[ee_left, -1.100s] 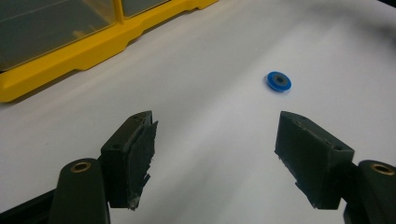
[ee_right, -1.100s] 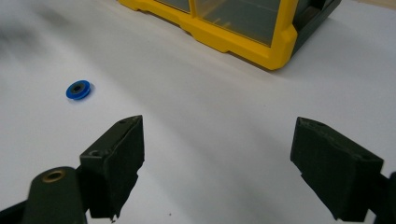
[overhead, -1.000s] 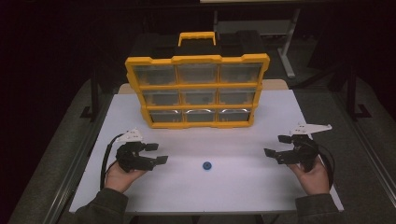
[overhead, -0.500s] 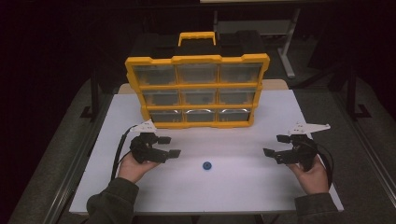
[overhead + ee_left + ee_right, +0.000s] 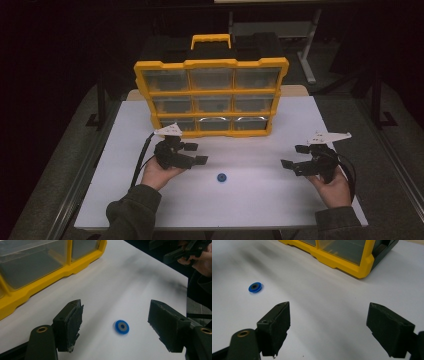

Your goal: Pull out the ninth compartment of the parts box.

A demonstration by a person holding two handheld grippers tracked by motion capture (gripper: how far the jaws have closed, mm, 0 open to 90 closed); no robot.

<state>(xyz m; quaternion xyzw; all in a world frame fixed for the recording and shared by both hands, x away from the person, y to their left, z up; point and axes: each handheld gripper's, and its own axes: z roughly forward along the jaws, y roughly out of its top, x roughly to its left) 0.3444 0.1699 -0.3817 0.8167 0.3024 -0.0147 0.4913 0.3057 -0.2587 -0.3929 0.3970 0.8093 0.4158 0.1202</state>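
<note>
One camera hangs above the person's side and looks forward and down, taking in the whole white surface (image 5: 250, 200) from some way off, with the yellow drawer organizer (image 5: 212, 97) at the far end. The other two ride low and close on the grippers, each looking out between its own jaws across the surface. The left one faces right and forward, the right one left and forward. All three catch the small blue disc (image 5: 221, 177) and the organizer's bottom edge.
</note>
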